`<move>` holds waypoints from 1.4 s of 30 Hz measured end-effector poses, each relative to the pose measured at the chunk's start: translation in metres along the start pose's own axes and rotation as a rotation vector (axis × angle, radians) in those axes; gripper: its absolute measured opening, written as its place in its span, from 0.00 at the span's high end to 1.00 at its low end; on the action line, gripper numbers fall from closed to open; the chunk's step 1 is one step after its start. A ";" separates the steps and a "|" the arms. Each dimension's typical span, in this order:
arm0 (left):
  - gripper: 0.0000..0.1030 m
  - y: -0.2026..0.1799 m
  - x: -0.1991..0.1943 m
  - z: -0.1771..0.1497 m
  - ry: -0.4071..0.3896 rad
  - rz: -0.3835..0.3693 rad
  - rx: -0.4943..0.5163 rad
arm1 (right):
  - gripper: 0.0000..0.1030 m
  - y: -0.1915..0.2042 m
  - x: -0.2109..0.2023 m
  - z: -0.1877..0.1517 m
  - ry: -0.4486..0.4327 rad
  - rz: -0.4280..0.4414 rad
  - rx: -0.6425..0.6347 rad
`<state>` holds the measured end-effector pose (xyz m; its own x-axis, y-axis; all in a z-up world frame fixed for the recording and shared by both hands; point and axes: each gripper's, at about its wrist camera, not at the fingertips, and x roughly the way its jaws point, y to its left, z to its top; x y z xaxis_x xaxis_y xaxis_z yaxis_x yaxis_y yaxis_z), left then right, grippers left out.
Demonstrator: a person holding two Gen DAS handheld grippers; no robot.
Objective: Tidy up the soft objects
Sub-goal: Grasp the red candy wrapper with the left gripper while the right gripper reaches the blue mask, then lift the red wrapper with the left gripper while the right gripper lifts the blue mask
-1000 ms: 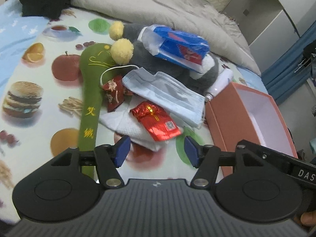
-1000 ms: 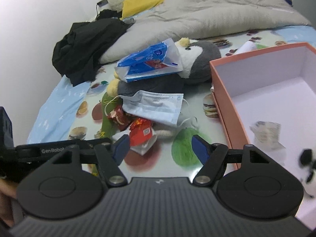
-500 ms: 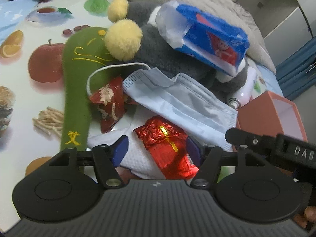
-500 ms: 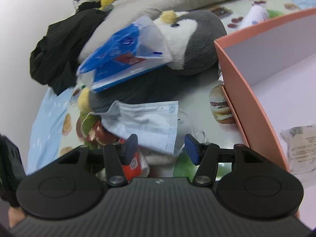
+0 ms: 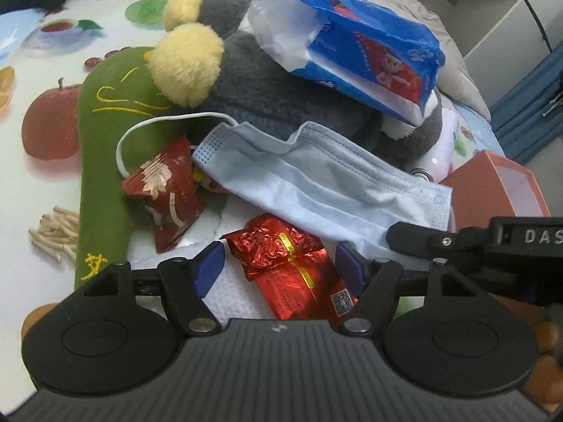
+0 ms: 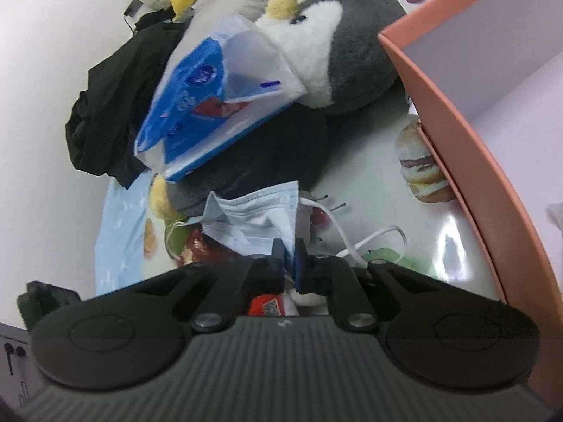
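Most of the sorting is still ahead of me, judging by the heap on the bed. Starting at the left, the green felt pouch (image 5: 102, 176) lies flat on the printed sheet, with a dark red snack packet (image 5: 165, 193) resting on its edge. My left gripper (image 5: 278, 269) stands wide apart around the shiny red foil packet (image 5: 292, 267), its pads beside the packet but not pressing it, so nothing is held there yet. Above it the blue face mask (image 5: 316, 183) drapes across the pile, leaning on the grey plush penguin (image 5: 274, 88), which carries the blue tissue pack (image 5: 366, 59). My right gripper (image 6: 289, 258) has pinched tight on the mask's lower edge. At the far right the orange box (image 6: 454, 161) waits just beside the pile; its visible inside looks almost bare.
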<state>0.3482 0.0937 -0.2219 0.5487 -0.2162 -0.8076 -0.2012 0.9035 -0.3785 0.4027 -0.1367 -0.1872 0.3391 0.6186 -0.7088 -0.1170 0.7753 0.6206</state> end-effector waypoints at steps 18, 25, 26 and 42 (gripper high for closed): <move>0.72 0.001 -0.037 -0.010 -0.048 0.024 0.030 | 0.93 0.019 -0.055 -0.018 -0.086 0.019 -0.070; 0.81 0.001 -0.072 -0.028 -0.072 0.017 0.016 | 0.96 0.022 -0.087 -0.037 -0.127 0.021 -0.078; 0.81 0.001 -0.077 -0.031 -0.077 0.014 0.013 | 0.96 0.022 -0.090 -0.040 -0.128 0.023 -0.076; 0.81 0.012 -0.114 -0.085 -0.071 0.058 -0.024 | 0.82 0.031 -0.076 -0.092 -0.109 -0.127 -0.305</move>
<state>0.2142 0.0974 -0.1727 0.5915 -0.1366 -0.7946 -0.2530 0.9043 -0.3438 0.2877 -0.1479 -0.1447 0.4646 0.5099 -0.7240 -0.3354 0.8580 0.3890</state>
